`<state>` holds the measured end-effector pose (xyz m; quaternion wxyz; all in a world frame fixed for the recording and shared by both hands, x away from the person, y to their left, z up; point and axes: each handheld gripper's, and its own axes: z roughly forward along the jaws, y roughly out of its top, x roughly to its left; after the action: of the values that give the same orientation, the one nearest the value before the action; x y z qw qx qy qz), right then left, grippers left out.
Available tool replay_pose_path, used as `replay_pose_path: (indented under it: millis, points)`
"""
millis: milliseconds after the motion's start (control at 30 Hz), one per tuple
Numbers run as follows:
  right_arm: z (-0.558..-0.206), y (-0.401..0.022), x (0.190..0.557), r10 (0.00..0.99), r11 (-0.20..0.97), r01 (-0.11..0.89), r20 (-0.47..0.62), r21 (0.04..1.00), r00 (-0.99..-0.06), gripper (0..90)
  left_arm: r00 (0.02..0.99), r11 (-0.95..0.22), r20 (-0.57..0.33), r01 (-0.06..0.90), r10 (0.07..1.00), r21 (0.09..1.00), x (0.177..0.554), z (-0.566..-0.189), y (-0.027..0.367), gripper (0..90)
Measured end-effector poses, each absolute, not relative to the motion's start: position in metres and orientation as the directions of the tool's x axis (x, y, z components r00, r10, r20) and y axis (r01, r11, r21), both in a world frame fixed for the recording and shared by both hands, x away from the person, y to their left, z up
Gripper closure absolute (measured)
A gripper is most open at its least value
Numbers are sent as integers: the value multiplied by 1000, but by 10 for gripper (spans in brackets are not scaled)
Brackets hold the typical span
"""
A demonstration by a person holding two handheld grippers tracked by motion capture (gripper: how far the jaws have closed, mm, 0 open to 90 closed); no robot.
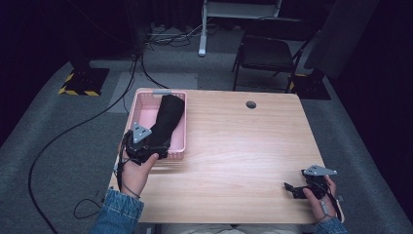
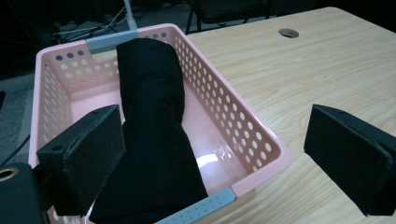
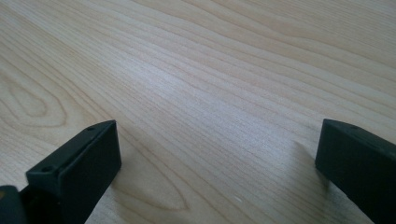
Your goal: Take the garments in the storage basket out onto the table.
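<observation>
A pink perforated basket (image 1: 178, 126) (image 2: 233, 135) stands at the table's left back part. A black folded cloth (image 1: 165, 122) (image 2: 154, 126) lies lengthwise in it. My left gripper (image 1: 155, 152) (image 2: 215, 163) hangs open at the basket's near end, one jaw over the cloth, the other over the table beside the basket. The cloth lies between the jaws but they stand apart from it. My right gripper (image 1: 291, 189) (image 3: 215, 172) is open low over bare wood at the table's front right, nothing between its jaws.
The wooden table (image 1: 243, 146) has a cable hole (image 1: 251, 104) (image 2: 288, 32) near its back edge. A black chair (image 1: 265, 53) stands behind the table. Cables run over the grey floor (image 1: 73, 126) at the left.
</observation>
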<state>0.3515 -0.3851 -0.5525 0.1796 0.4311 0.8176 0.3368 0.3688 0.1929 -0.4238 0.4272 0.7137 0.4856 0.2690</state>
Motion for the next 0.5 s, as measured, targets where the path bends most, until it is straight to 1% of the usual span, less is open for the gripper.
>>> replay_pose_path:
  millis: [500]
  points:
    - [-552,-385,351,826,402,584,-4,706,-564,1,378,-168,-18,454,926,875,379,-417,195,44]
